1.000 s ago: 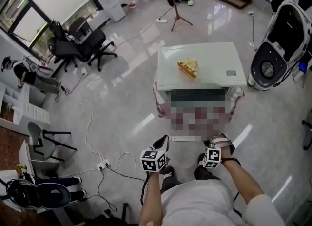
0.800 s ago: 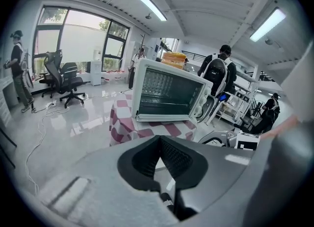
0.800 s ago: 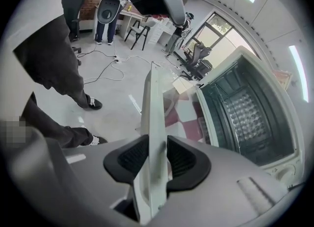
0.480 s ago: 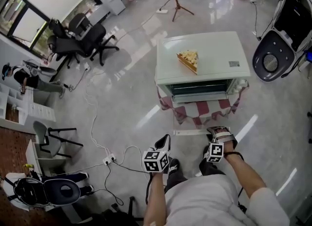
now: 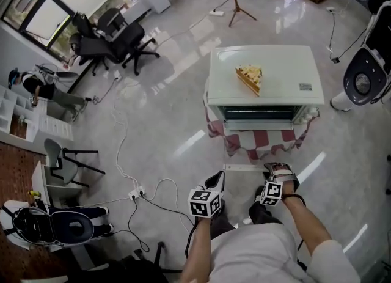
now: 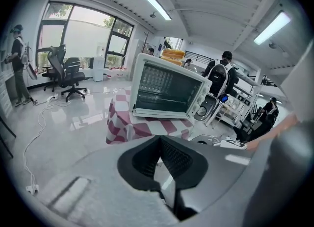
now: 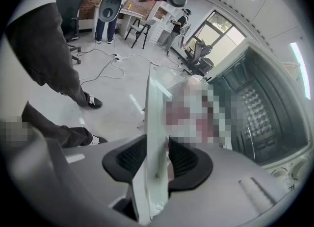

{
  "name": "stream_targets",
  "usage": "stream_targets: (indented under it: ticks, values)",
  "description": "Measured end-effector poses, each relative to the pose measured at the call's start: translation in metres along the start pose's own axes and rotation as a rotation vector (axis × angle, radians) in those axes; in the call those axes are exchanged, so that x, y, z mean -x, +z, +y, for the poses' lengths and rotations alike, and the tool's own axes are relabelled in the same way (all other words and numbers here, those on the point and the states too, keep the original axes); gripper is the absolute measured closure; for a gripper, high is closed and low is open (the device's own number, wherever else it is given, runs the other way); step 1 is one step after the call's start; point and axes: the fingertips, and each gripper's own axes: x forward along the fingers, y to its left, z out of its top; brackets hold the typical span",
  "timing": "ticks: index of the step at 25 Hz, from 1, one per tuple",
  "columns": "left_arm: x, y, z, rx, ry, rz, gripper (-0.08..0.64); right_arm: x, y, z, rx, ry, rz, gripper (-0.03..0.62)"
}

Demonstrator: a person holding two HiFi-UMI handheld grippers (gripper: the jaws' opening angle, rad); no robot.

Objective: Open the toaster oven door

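Your right tool (image 5: 276,170) has just been spreading its jaws. The handle (image 7: 153,138) stands between the pads, which appear to be off it. The toaster oven door (image 5: 244,167) hangs swung down before the toaster oven (image 5: 267,83) on the cloth-covered bench (image 5: 215,128). Judgement: door opened, release in hand. Your left tool (image 5: 215,181) is closed and empty.

Bright, even daylight from the windows (image 5: 36,13) far left, plus ceiling strips (image 6: 158,4). We see glare streaks on the glossy floor (image 5: 188,143) and only soft shadows. The toaster oven (image 5: 266,83) top is nearly blown out white. Both gripper views have heavy fisheye bend and dark corners. The left gripper (image 6: 159,140) and right gripper (image 7: 158,145) bodies, near the lens, are out of focus.
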Motion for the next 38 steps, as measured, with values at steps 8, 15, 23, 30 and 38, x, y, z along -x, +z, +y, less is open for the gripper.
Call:
stream_targets:
  ticks: [8, 15, 23, 30, 38]
  values:
    - [0.000, 0.000, -0.006, -0.001, -0.009, 0.004, 0.555, -0.011, -0.004, -0.002, 0.032, -0.002, 0.024, 0.446]
    - [0.003, -0.002, -0.007, -0.005, -0.011, 0.003, 0.555, -0.020, -0.011, -0.001, 0.034, -0.001, 0.076, 0.443]
    - [-0.007, -0.002, -0.017, -0.023, -0.059, 0.007, 0.555, -0.021, -0.013, 0.005, -0.019, 0.038, 0.134, 0.413]
    - [-0.024, 0.001, -0.024, -0.049, -0.135, 0.023, 0.555, 0.001, 0.001, 0.007, -0.185, 0.030, 0.145, 0.405]
    - [-0.027, 0.014, -0.024, -0.065, -0.218, 0.029, 0.555, 0.055, 0.038, -0.033, -0.603, -0.017, 0.001, 0.405]
